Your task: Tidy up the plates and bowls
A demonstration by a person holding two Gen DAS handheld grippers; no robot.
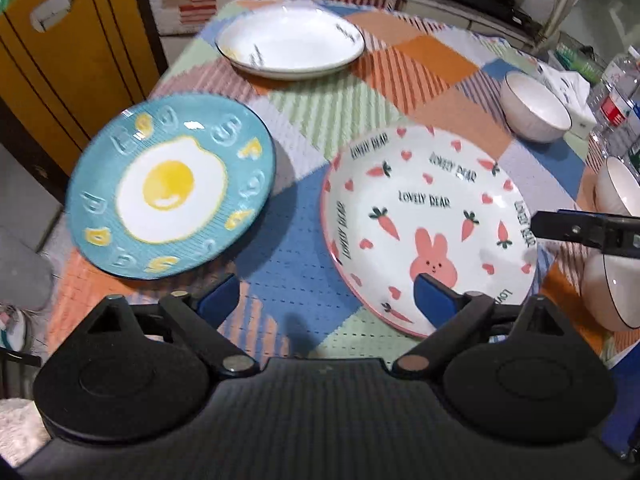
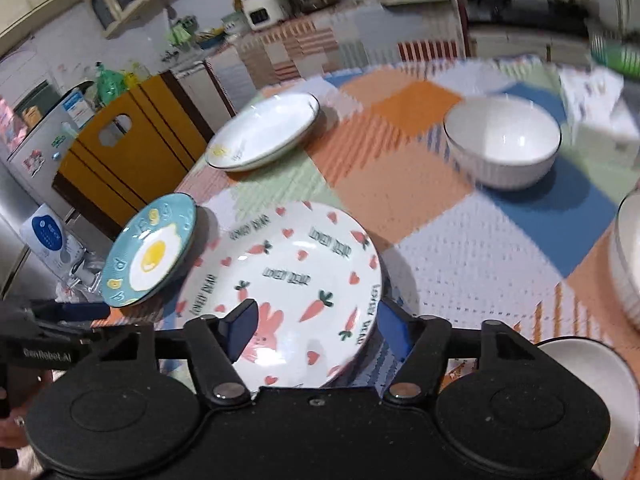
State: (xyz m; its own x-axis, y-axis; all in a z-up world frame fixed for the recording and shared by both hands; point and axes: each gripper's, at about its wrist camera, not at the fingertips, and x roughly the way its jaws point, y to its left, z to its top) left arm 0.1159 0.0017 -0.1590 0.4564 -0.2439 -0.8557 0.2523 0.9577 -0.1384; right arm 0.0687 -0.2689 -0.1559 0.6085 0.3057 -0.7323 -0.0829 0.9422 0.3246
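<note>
A blue fried-egg plate (image 1: 172, 186) lies at the table's left edge; it also shows in the right wrist view (image 2: 150, 252). A white rabbit-and-carrot plate (image 1: 430, 224) lies to its right, also seen in the right wrist view (image 2: 292, 284). A white plate (image 1: 290, 42) sits at the far end. My left gripper (image 1: 326, 304) is open and empty, low over the cloth between the two near plates. My right gripper (image 2: 316, 326) is open, its fingers on either side of the rabbit plate's near right rim. White bowls (image 2: 502, 144) stand to the right.
A checked cloth (image 1: 320, 128) covers the table. More white bowls (image 1: 612, 296) stand along the right edge, with water bottles (image 1: 616, 100) behind them. A yellow cabinet (image 1: 68, 52) stands off the table's left side.
</note>
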